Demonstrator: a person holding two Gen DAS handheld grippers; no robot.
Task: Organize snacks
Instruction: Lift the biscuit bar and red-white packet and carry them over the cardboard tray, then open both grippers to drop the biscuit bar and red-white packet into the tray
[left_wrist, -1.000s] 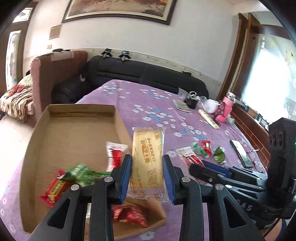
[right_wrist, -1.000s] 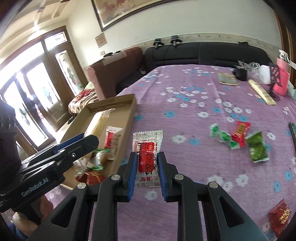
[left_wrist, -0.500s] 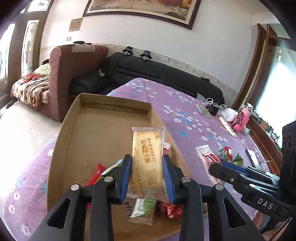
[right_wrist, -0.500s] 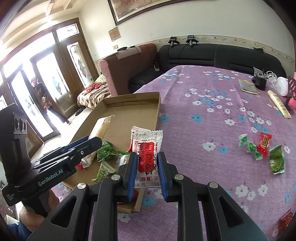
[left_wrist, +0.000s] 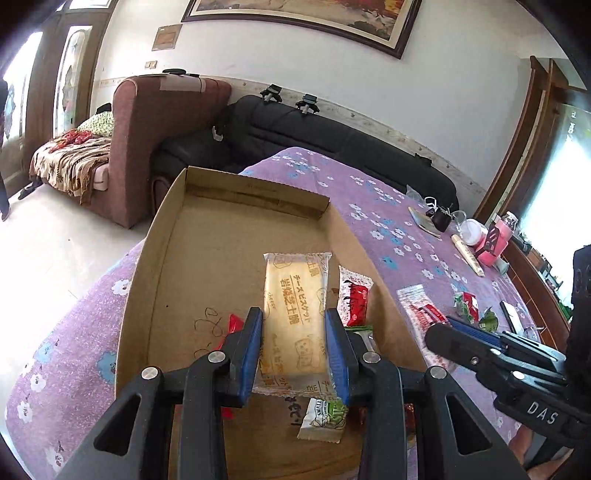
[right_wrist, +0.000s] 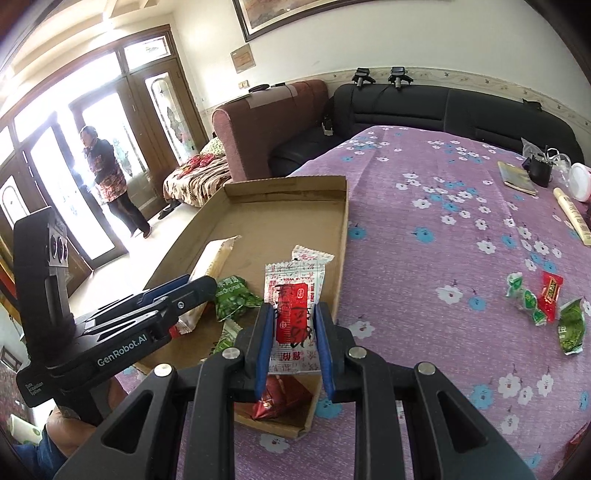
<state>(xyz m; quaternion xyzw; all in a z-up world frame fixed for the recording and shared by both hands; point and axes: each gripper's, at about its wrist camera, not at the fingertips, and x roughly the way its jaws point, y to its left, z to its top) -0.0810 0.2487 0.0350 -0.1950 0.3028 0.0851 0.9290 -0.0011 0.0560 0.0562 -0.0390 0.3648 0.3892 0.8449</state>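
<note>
My left gripper (left_wrist: 294, 324) is shut on a yellow biscuit packet (left_wrist: 294, 314) and holds it over the open cardboard box (left_wrist: 207, 258). My right gripper (right_wrist: 293, 320) is shut on a white and red snack packet (right_wrist: 294, 295), held above the box's (right_wrist: 258, 229) near right corner. The right view also shows the left gripper (right_wrist: 184, 286) at lower left with its yellow packet (right_wrist: 212, 258). Inside the box lie a green packet (right_wrist: 232, 297), a red foil packet (right_wrist: 280, 400), a white and red packet (left_wrist: 354, 299) and a small green-white packet (left_wrist: 323, 419).
The box sits at the left edge of a purple flowered tablecloth (right_wrist: 443, 258). Green and red sweets (right_wrist: 543, 302) lie loose on the cloth at right. A book, cup and pink items (left_wrist: 491, 240) stand at the far side. A person (right_wrist: 110, 181) stands by the doors.
Both grippers moved left from above the cloth to above the box, carrying their packets along. The box now fills the middle of both views, and the left gripper sank a little.
</note>
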